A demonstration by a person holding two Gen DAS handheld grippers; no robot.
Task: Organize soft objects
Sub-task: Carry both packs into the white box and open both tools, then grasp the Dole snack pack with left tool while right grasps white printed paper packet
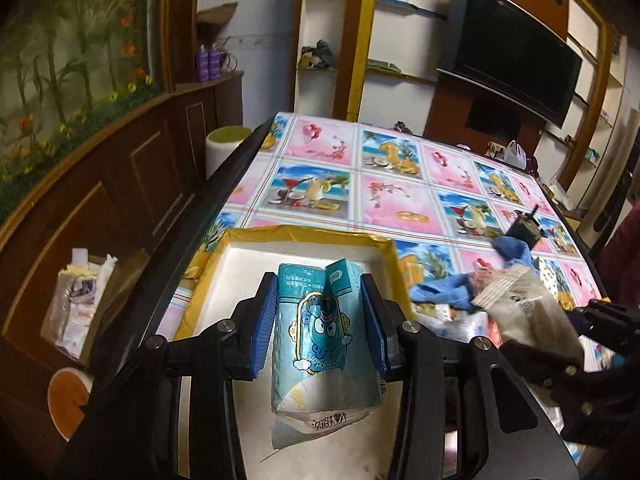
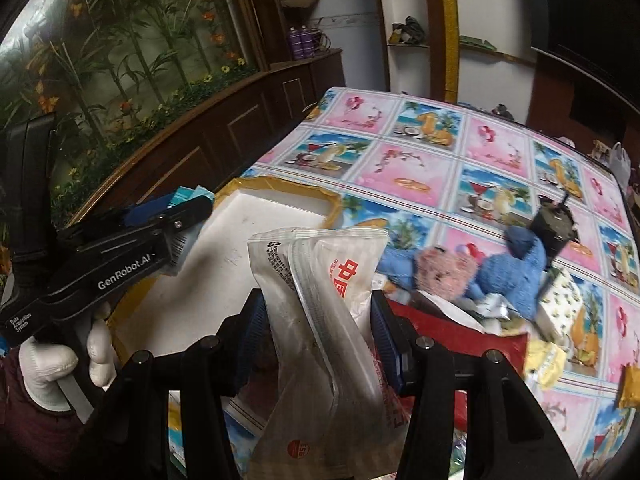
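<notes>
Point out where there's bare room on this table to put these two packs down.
Free: the white floor of the yellow-rimmed tray ahead of the teal tissue pack, and the tablecloth beyond the tray's far rim. Crowded: right of the tray, where the blue plush, pink plush and small packets pile up.

- Ahead of your jaws: a table (image 1: pixel 400 184) in a patterned cloth.
- Left: dark wood cabinets (image 1: pixel 132 184), flower mural (image 1: pixel 68 52).
- Beyond: white shelves (image 1: pixel 320 64), a dark TV (image 1: pixel 516 56).

Teal tissue pack (image 1: pixel 320 336) — blue cartoon face. White tray (image 1: pixel 296 250) with yellow rim; the tablecloth (image 1: pixel 400 196) is pink-and-blue picture squares. White packet (image 2: pixel 336 304) — red print.
</notes>
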